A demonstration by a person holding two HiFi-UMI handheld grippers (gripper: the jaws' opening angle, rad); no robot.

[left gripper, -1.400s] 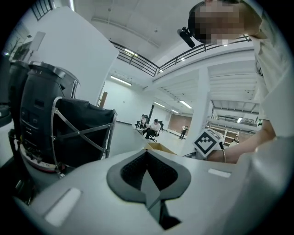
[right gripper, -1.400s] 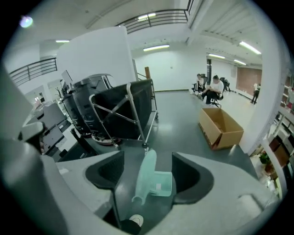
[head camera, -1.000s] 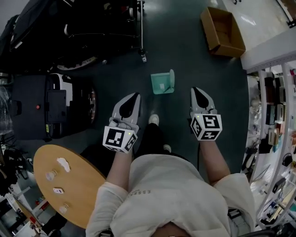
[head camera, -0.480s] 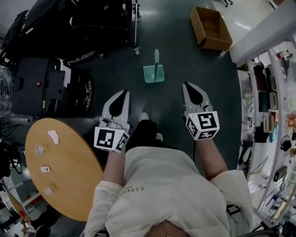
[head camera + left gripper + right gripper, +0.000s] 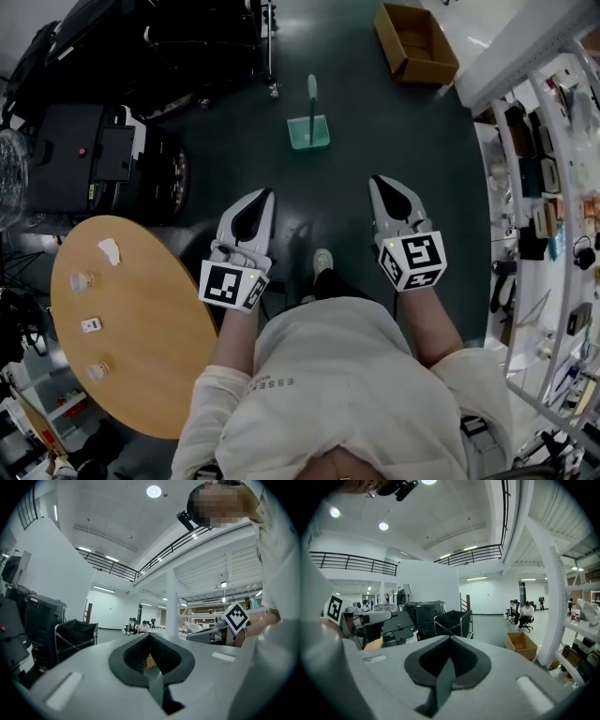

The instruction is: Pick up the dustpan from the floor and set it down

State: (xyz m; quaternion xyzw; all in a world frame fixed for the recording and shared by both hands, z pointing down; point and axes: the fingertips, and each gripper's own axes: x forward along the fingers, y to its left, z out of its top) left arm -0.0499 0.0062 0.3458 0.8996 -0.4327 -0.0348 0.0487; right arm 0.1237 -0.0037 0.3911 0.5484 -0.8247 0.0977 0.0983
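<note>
The teal dustpan (image 5: 309,133) stands on the dark floor ahead of me, its handle (image 5: 312,92) pointing away. My left gripper (image 5: 265,195) and right gripper (image 5: 382,181) are held side by side above the floor, well short of the pan, one to each side of its line. Both are shut with nothing in them. In the left gripper view the left gripper (image 5: 150,637) points level across the hall, and the right gripper (image 5: 450,638) does the same in its own view. Neither gripper view shows the dustpan.
An open cardboard box (image 5: 417,42) lies on the floor at the far right. A black machine (image 5: 80,155) and a black cart (image 5: 187,47) stand to the left. A round wooden table (image 5: 141,356) is close at my left. Shelves (image 5: 544,187) line the right side.
I have walked and the view has swung. The dustpan sits higher in the picture, its handle now pointing straight away. The table has come closer at the left. Both grippers stay shut.
</note>
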